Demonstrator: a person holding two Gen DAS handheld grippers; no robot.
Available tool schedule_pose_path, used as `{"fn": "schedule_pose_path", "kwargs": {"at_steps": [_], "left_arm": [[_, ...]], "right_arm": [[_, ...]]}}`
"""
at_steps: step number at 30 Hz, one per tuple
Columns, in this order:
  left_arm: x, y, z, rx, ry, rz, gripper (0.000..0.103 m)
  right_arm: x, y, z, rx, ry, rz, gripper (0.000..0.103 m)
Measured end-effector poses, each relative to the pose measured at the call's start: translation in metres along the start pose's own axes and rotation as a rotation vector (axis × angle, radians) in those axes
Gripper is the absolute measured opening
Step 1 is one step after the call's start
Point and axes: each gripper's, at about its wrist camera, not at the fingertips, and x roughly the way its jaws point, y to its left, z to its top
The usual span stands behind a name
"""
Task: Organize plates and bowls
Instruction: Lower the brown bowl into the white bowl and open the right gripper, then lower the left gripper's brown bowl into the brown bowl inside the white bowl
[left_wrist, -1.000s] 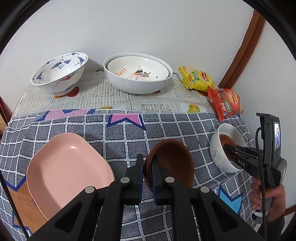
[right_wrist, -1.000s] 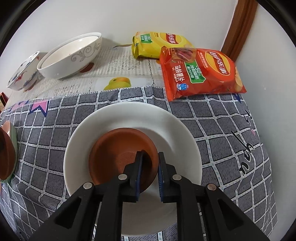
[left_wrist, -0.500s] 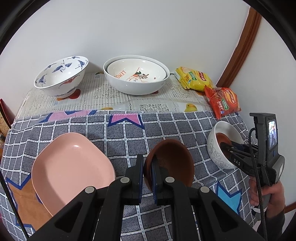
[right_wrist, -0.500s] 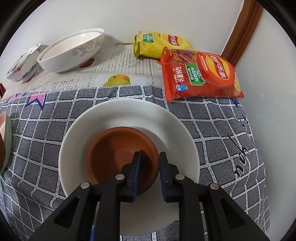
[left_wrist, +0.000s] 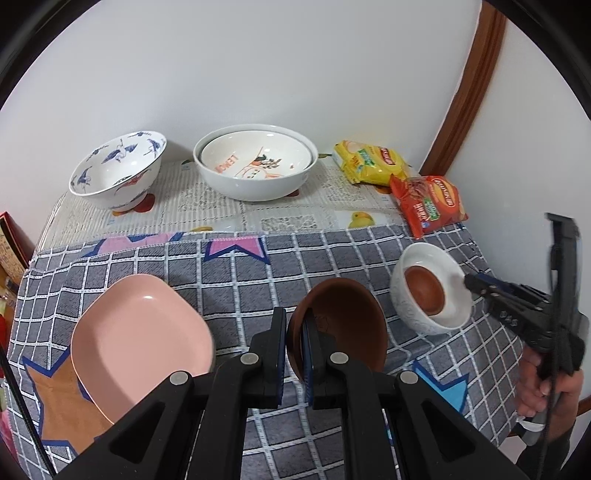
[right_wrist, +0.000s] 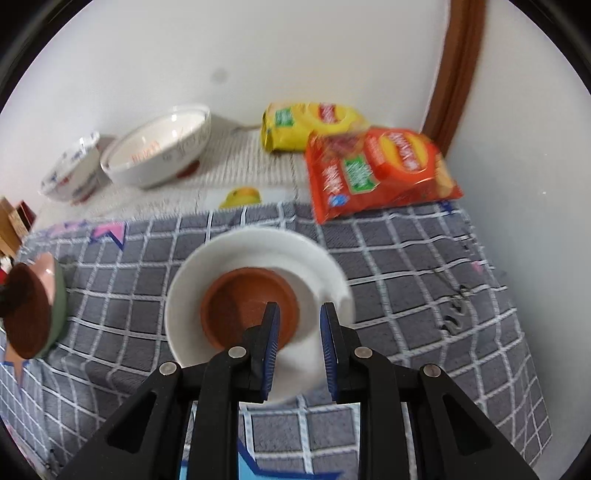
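Observation:
My left gripper (left_wrist: 294, 328) is shut on the rim of a brown bowl (left_wrist: 343, 325) and holds it above the grey checked cloth. A pink plate (left_wrist: 140, 339) lies to its left. My right gripper (right_wrist: 297, 332) is open and empty, just above the near rim of a white bowl (right_wrist: 317, 254). A small brown bowl (right_wrist: 240, 302) sits inside that white bowl. In the left wrist view the white bowl (left_wrist: 454, 295) with the small brown bowl (left_wrist: 423, 290) stands at the right, with the right gripper (left_wrist: 471, 282) at its rim.
At the back stand a blue-patterned bowl (left_wrist: 118, 170) and two nested white bowls (left_wrist: 256, 162). A yellow snack bag (left_wrist: 369, 162) and a red snack bag (left_wrist: 428, 203) lie at the back right by the wall. The table's front edge is near.
My right gripper has opened, let go of the small brown bowl inside the white bowl, and drawn back and up. My left gripper has risen a little with its brown bowl.

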Motion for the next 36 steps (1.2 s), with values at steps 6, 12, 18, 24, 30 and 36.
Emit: {"fn": "schedule_pose_path", "kwargs": {"at_steps": [6,12,18,24,30,36], "left_arm": [[-0.004,-0.026,-0.001,0.022,-0.010,-0.024,0.008],[0.002,-0.063,-0.001,0.062,-0.003,-0.063,0.008],[0.013,-0.086,0.001,0.086,0.008,-0.084,0.008],[0.025,-0.096,0.005,0.094,0.019,-0.086,0.008],[0.040,-0.101,0.013,0.095,0.031,-0.095,0.008],[0.058,-0.109,0.020,0.096,0.050,-0.114,0.008]], "right_arm": [[-0.042,-0.044,-0.011,0.102,-0.074,0.010,0.026],[-0.068,-0.076,-0.032,0.141,-0.099,-0.018,0.027],[-0.078,-0.095,-0.052,0.177,-0.102,-0.024,0.027],[-0.067,-0.105,-0.061,0.213,-0.078,-0.010,0.028],[-0.053,-0.102,-0.064,0.227,-0.056,0.009,0.028],[-0.043,-0.098,-0.066,0.228,-0.043,0.018,0.027]]}}
